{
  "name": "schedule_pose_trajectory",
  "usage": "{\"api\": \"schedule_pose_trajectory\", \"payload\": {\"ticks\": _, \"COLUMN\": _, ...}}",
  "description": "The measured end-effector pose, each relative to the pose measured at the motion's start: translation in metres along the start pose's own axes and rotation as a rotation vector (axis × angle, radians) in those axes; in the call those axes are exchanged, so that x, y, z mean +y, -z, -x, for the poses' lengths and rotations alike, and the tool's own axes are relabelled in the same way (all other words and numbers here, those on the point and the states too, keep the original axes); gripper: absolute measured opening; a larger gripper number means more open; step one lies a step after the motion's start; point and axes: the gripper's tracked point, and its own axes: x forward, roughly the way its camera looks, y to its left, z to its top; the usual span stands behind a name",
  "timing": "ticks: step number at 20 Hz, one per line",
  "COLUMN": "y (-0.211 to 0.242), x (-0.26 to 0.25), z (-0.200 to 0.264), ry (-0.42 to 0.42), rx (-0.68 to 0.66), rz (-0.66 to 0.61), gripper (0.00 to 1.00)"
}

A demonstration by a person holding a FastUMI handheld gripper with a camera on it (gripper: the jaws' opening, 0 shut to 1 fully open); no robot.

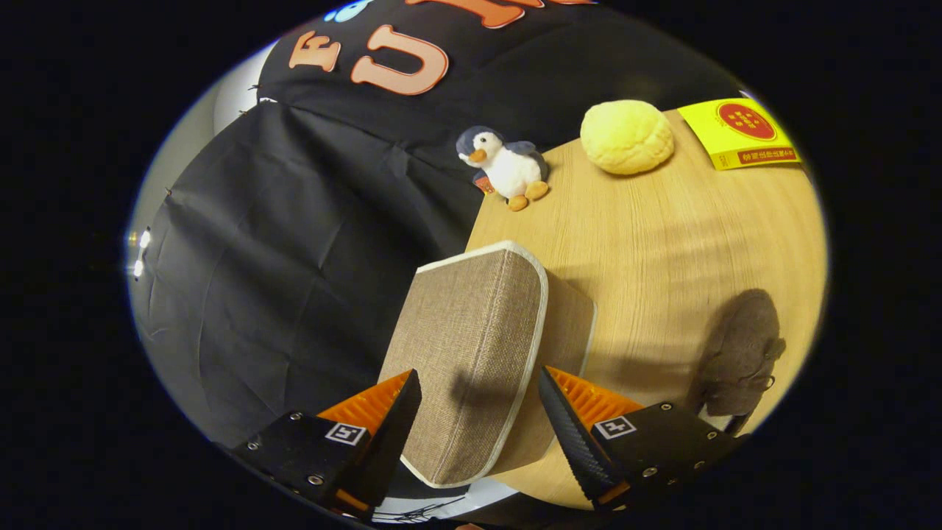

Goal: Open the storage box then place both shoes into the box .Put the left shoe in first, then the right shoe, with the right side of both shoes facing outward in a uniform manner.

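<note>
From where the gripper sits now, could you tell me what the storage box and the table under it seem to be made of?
The storage box looks like coarse woven fabric, matte tan, with pale piping along its edges; the weave grain shows on its face. The table looks like light wood or a wood-look laminate, smooth with fine straight grain lines; which one I cannot tell. The gripper stands open, its fingers either side of the box.

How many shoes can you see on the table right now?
1. A dark shoe lies on the table, beyond the hand-held gripper, whose open fingers straddle the storage box. The other may be hidden.
</note>
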Motion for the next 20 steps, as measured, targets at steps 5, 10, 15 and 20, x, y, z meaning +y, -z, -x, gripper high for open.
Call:
{"api": "schedule_pose_trajectory", "payload": {"ticks": 5, "y": 0.022, "x": -0.004, "z": -0.017, "ry": -0.073, "rx": 0.049, "rz": -0.098, "gripper": 0.97}}
{"api": "schedule_pose_trajectory", "payload": {"ticks": 10, "y": 0.026, "x": 0.002, "z": -0.016, "ry": -0.154, "rx": 0.069, "rz": -0.209, "gripper": 0.92}}
{"api": "schedule_pose_trajectory", "payload": {"ticks": 15, "y": 0.018, "x": 0.0, "z": 0.002, "ry": -0.14, "rx": 0.05, "rz": -0.201, "gripper": 0.71}}
{"api": "schedule_pose_trajectory", "payload": {"ticks": 20, "y": 0.004, "x": 0.015, "z": 0.033, "ry": -0.205, "rx": -0.001, "rz": -0.228, "gripper": 0.55}}
